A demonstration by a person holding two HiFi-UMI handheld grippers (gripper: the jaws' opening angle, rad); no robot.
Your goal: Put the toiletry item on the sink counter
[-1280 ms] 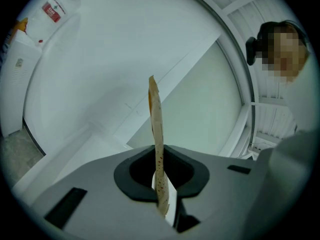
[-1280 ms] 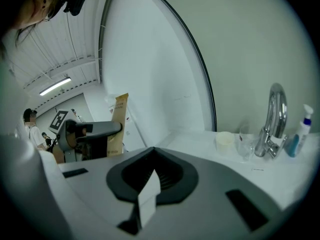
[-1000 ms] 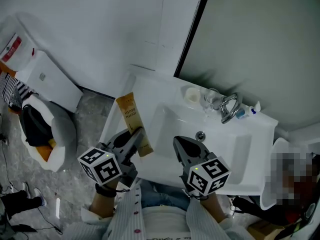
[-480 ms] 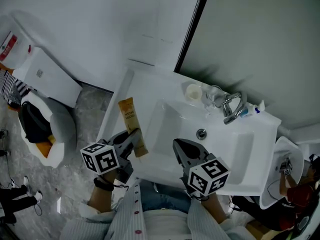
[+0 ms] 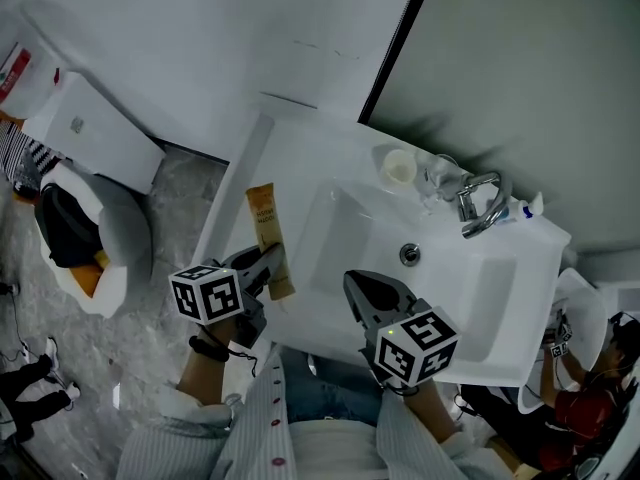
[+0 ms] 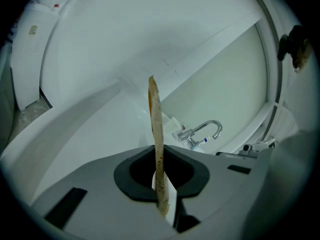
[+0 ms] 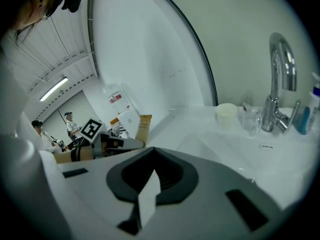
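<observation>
holding a tube by the sink

pinching a flat tan tube with the left gripper, fingers shut tight on its near end. held over the left strip of the white table, just beside the basin. cannot tell if touching the table. seen edge-on and standing up in the left gripper view. over the front rim of the basin, the right gripper, fingers pressed together and holding nothing.

along the back of the table, a pale cup, then a clear glass, then a shiny tap, all near each other. just past the tap, a small blue and white thing. low in the basin, a round drain. off to the left, on the grey floor, a white toilet with something dark on it. far off in the right gripper view, people standing.

brown letters down the tube, too small to read. at the far left, a red and white label, words too small as well. on the cube of each gripper, black and white square markers.
</observation>
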